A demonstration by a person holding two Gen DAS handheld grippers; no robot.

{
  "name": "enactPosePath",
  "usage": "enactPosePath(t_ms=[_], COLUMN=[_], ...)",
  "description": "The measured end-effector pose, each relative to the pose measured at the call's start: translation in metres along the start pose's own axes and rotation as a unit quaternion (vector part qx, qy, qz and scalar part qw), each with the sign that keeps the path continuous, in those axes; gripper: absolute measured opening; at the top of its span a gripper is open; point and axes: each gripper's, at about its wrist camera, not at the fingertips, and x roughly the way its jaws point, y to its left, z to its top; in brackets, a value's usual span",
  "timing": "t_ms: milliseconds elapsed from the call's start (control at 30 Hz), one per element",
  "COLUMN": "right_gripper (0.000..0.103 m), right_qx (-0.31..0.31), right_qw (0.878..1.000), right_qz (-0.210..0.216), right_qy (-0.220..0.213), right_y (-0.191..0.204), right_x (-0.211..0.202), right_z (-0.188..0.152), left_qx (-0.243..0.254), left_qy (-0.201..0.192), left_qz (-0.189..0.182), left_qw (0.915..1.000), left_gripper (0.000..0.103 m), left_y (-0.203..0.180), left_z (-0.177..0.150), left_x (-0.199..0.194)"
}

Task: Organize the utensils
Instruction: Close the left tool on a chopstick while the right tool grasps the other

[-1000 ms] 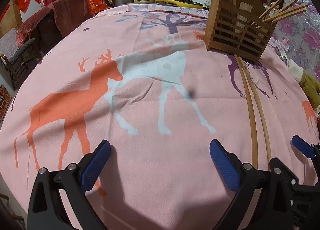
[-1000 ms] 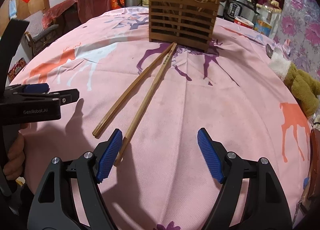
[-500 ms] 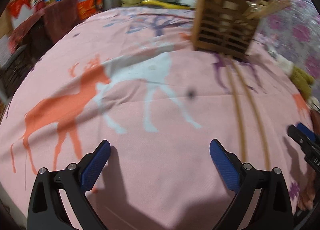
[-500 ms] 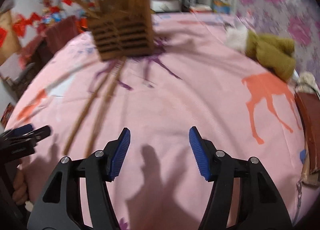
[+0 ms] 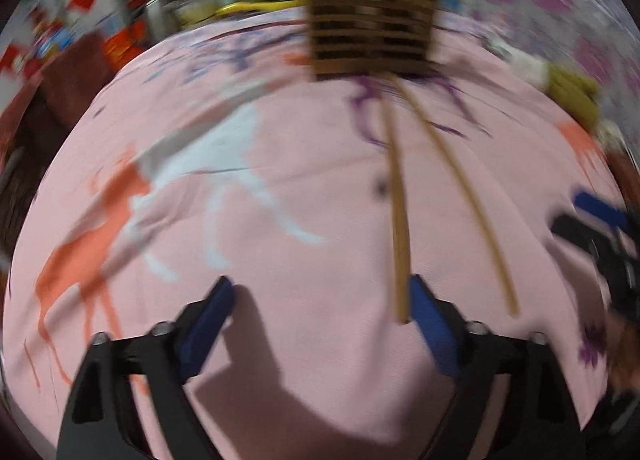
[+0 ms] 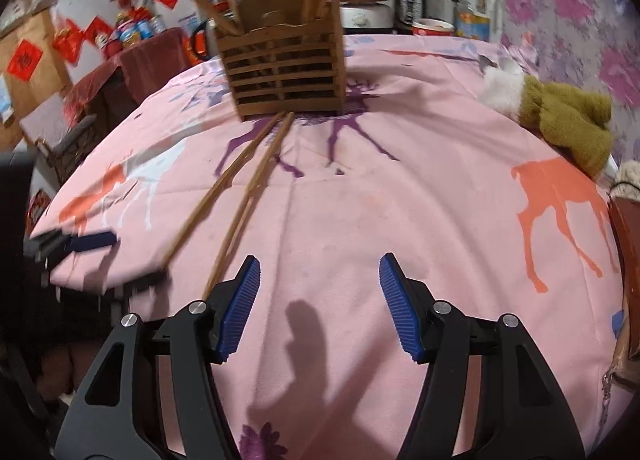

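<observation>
Two wooden chopsticks [image 5: 400, 220] [image 6: 216, 188] lie side by side on the pink deer-print cloth [image 6: 360, 220], running from a slatted wooden holder [image 6: 284, 64] [image 5: 368, 20] with several chopsticks standing in it. My left gripper [image 5: 320, 320] hovers low over the cloth, its jaws closing. The near end of one chopstick lies just inside its right pad [image 5: 432, 324], and the pads do not press it. The other chopstick [image 5: 468, 196] lies outside that pad. My right gripper [image 6: 320, 308] is open over bare cloth, and the chopsticks end beside its left finger [image 6: 240, 308].
A green and white plush toy [image 6: 560, 116] lies at the right of the cloth. A brown object [image 6: 628, 260] sits at the right edge. Pots, a rice cooker [image 6: 424, 0] and bottles stand behind the holder. The left wrist view is blurred.
The left gripper has swung right, so the chopsticks now reach its right pad, and its jaws have narrowed. The right gripper has shifted right off the chopsticks, its jaws closer than one second ago.
</observation>
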Motion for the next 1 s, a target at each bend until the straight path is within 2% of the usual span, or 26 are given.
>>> enactPosePath(t_ms=[67,167,267,433,500,567,700,833,1000], right_gripper=[0.061,0.061,0.060,0.042,0.031,0.016,0.013,0.017,0.021], right_qx=[-0.017,-0.033,-0.062,-0.109,-0.107,-0.094,-0.035,-0.002,-0.007], right_qw=[1.000,0.998,0.996,0.991,0.991,0.993,0.998,0.999,0.998], right_qz=[0.015,0.050,0.060,0.061,0.058,0.048,0.007,0.017,0.032], right_qy=[0.002,0.019,0.033,0.052,0.058,0.059,0.055,0.049,0.047], right_y=[0.010,0.026,0.047,0.070,0.070,0.059,0.018,-0.005,-0.003], right_x=[-0.002,0.000,0.006,0.013,0.015,0.014,0.013,0.007,0.006], right_z=[-0.002,-0.004,-0.008,-0.016,-0.016,-0.015,-0.008,-0.008,-0.009], left_qx=[-0.024,-0.029,-0.010,-0.003,-0.007,-0.008,0.001,0.035,0.039], left_qy=[-0.006,-0.013,-0.014,-0.018,-0.017,-0.016,-0.016,-0.018,-0.017], left_qz=[0.007,-0.004,0.000,-0.003,-0.005,-0.003,-0.001,-0.014,-0.031], left_qw=[0.9997,0.9995,0.9998,0.9998,0.9998,0.9998,0.9999,0.9991,0.9986], left_gripper=[0.066,0.067,0.068,0.068,0.068,0.068,0.068,0.067,0.050], left_y=[0.016,0.021,0.013,0.010,0.011,0.012,0.008,-0.006,-0.011], left_z=[0.003,0.001,-0.001,-0.003,-0.002,-0.002,-0.005,-0.007,-0.005], left_x=[-0.002,-0.005,-0.006,-0.007,-0.006,-0.006,-0.007,-0.009,-0.008])
